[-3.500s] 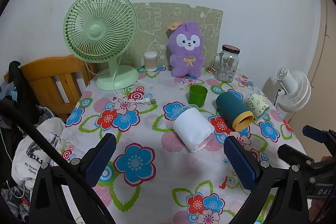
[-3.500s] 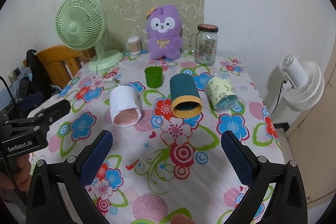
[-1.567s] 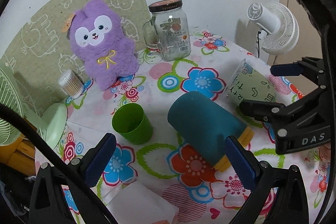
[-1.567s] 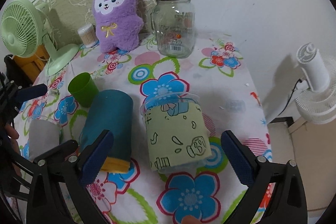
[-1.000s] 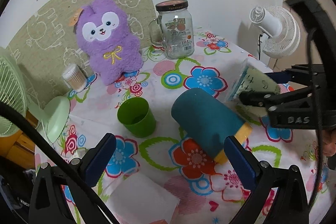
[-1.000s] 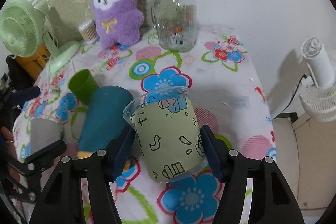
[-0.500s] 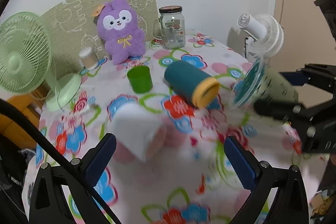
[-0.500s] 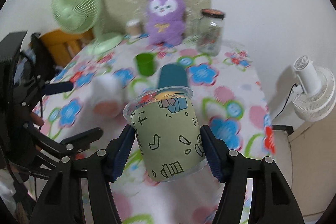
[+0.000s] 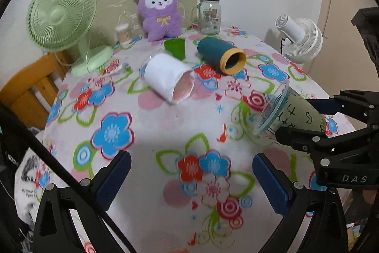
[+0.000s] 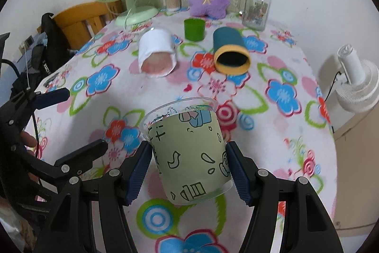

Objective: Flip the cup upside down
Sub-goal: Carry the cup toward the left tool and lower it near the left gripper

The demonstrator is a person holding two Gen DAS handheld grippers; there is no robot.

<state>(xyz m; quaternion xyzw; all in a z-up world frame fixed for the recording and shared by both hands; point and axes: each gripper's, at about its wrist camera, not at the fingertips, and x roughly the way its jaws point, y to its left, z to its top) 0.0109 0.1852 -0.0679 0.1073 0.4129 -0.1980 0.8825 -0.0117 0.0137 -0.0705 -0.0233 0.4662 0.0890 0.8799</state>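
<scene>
Right gripper [image 10: 189, 166] of mine is clamped on the cup [image 10: 188, 151], its blue pads pressing the pale green sleeve from both sides. I hold the cup above the near part of the table [image 10: 296, 141], tilted, its clear rim pointing forward and up in my right wrist view and its base toward me. In the left wrist view the cup [image 9: 289, 114] lies nearly sideways in that gripper, mouth facing left and slightly down, above the cloth. My left gripper [image 9: 190, 178] hangs over the near middle of the table with its pads wide apart and nothing between them. Farther back a white cup [image 9: 168, 80] and a teal cup [image 9: 219, 53] lie on their sides, with a small green cup [image 9: 175, 48] upright between and behind them.
</scene>
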